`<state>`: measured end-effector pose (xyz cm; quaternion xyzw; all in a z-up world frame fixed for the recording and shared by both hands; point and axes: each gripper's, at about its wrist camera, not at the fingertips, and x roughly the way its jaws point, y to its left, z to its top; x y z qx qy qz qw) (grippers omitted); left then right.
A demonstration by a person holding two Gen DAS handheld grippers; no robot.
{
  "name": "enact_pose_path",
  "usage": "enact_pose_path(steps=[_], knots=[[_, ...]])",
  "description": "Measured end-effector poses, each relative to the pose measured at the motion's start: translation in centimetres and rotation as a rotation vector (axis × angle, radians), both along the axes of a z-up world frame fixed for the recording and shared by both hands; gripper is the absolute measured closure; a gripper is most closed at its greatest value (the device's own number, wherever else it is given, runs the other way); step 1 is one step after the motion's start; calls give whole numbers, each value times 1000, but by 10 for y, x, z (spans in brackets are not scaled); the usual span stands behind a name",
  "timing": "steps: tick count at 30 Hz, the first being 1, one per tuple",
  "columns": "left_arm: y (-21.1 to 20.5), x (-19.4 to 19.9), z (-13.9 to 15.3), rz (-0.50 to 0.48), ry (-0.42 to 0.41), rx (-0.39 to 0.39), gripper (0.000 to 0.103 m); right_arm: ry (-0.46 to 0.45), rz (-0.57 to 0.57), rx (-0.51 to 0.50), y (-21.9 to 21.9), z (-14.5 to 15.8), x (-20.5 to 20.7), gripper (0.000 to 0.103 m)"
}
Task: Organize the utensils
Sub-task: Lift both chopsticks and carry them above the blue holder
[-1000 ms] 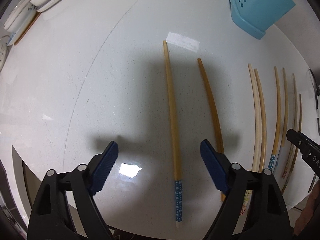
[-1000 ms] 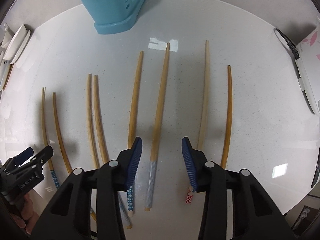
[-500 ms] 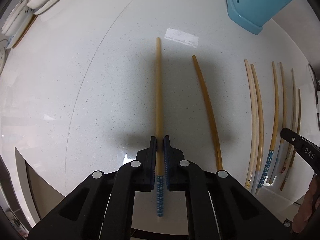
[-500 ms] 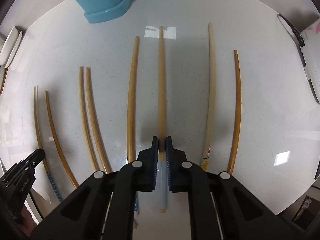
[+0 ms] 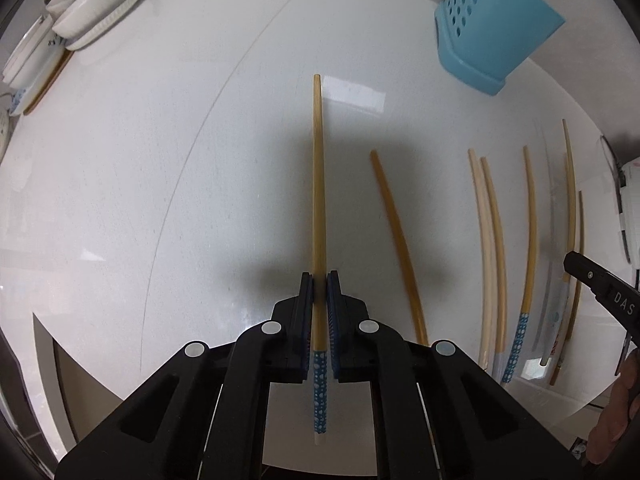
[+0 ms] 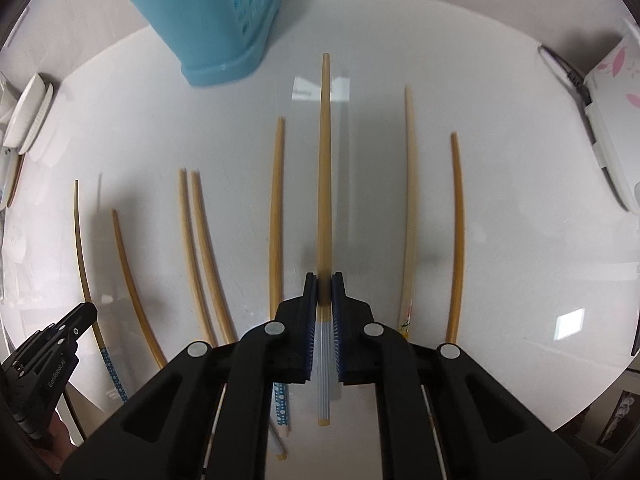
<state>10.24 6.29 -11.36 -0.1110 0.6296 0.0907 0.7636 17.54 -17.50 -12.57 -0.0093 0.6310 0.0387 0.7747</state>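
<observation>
So right now we've got a chopstick pinched in each tool. The left gripper (image 5: pixel 319 280) is clamped on the blue-dotted chopstick (image 5: pixel 318 184), grabbing it just above the patterned handle end, and the right gripper (image 6: pixel 325 280) is clamped on the grey-handled chopstick (image 6: pixel 324 168) right where the wood meets the pale ribbed grip. Both sticks point straight out ahead along the fingers, tips forward, and seem to be off the white countertop (image 5: pixel 160 200), though we can't say for certain.

The target is presumably the blue utensil holder (image 6: pixel 216 20), standing at the far side of the counter with a few sticks already poking out the top. The rest of the loose chopsticks (image 6: pixel 276 216) lie in a row on the counter, apart from each other.

Tips for doing this bit well, as we see it:
- keep the squeeze firm, since long sticks held near one end want to pivot
- tilt each stick upright before reaching the holder's mouth
- go in one hand at a time so the tools don't bump
- only let go once the tip is well inside
</observation>
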Motion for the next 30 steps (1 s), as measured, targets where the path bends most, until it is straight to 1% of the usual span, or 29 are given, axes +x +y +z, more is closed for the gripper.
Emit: enact_pose_path(steps=[7, 9, 11, 12, 17, 20, 24, 30], knots=[[4, 7, 29, -18, -98, -5, 97, -81, -22, 32, 1, 16, 2, 96], [2, 10, 39, -28, -130, -17, 97, -102, -25, 45, -7, 31, 2, 96], [2, 15, 50, -42, -163, -14, 97, -126, -29, 56, -9, 37, 4, 96], [2, 16, 54, -48, -176, -11, 97, -140, -31, 59, -11, 39, -3, 96], [-6, 27, 72, -70, -247, -16, 97, -192, -31, 79, -1, 63, -3, 96], [-10, 41, 85, -90, -300, -28, 97, -243, -25, 91, 5, 79, -3, 96], [-15, 55, 102, -114, -337, -30, 97, -304, -26, 106, 9, 98, 2, 96], [-27, 76, 133, -153, -435, -44, 96, -414, -28, 128, 12, 129, 14, 96]])
